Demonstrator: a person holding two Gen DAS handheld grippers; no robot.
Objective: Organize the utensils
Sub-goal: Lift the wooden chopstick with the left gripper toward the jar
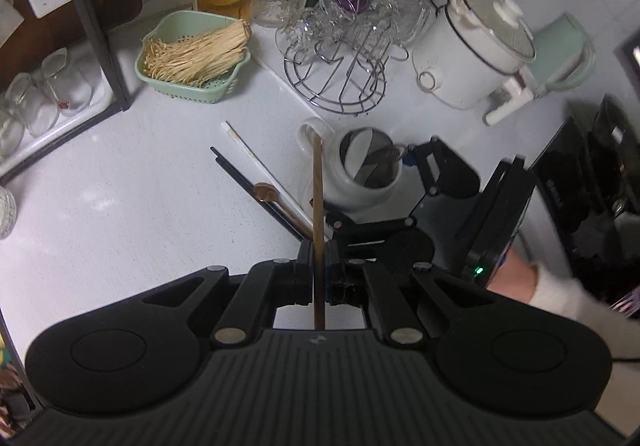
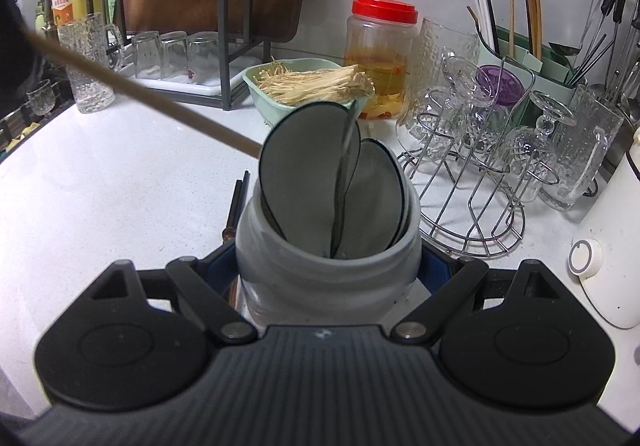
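At the far left of the left wrist view, a dark rack holds upturned glasses, and beside it a green basket of pale mushrooms stands on the white desk. More to the middle, a white chopstick, a black pair and a small wooden spoon lie loose on the desk, not yet sorted. In the lower centre the left gripper has its fingers clamped together on a thin brown wooden stick, which points up the frame toward the white jar. The grip is on a very slim shaft, so the stick could pivot or slip between the pads, and its tip might then strike the jar's rim instead of going inside. To the right, the right gripper holds its fingers closed on the sides of this jar, which stands on the desk in the centre of the right wrist view and already contains round flat pieces that fill much of the mouth. These can block the stick or be pushed out. Further right stand a wire rack of glasses and a white cooker, quite near, so a wide swing of the stick might knock the glassware.
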